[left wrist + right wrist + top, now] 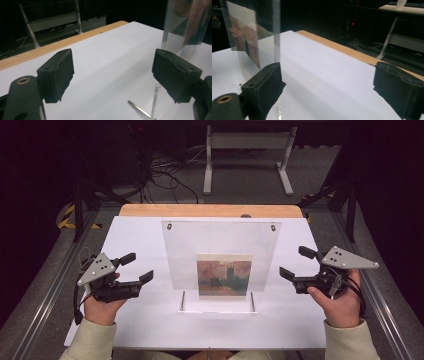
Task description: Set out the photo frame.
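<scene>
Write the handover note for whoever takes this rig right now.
Left gripper: open, nothing between the jaws, left of the clear picture stand.
Right gripper: open, nothing held, right of the stand.
Stand: upright mid-table on the white sheet, on its two thin metal feet, apart from both grippers. A painting card sits in its lower half.
Done: the card appears to be in place and the stand is standing free.
Left: probably nothing but checking that the stand is steady; I cannot tell more.

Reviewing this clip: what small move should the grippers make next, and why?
Probably bring both inward to the clear acrylic frame. The left gripper and right gripper flank it with jaws open and nothing between them, each apart from its side edge.
</scene>
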A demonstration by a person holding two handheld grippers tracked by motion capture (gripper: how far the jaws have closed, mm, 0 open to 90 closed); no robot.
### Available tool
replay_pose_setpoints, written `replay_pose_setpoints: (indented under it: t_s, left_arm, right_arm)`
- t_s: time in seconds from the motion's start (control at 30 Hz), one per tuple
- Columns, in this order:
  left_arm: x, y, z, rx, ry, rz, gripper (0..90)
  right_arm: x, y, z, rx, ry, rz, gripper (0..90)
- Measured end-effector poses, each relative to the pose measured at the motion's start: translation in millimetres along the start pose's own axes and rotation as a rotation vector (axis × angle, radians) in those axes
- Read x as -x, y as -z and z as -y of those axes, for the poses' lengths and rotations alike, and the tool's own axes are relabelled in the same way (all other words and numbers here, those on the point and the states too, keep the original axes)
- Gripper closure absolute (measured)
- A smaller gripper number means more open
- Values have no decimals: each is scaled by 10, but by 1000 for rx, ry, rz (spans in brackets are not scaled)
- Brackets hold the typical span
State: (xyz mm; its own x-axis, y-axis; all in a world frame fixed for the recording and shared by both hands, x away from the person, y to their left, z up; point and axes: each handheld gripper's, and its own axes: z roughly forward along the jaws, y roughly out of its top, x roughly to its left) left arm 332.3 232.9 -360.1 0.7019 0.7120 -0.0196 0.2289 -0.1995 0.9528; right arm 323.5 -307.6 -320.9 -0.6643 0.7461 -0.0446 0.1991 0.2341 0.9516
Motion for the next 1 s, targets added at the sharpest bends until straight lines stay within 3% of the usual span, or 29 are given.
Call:
replay_pose_setpoints:
  t_s: [0.27,0.5,1.0]
  left_arm:
    - [-184,24,224,-20,22,-38,115]
    - [-300,36,435,-35,31,-40,59]
    - [-465,-98,774,-108,34,-26,52]
  right_arm:
    - [212,-19,211,-43,-26,31,18]
    - [350,-49,394,-70,-70,70,19]
    - [556,-225,871,-139,-109,49,20]
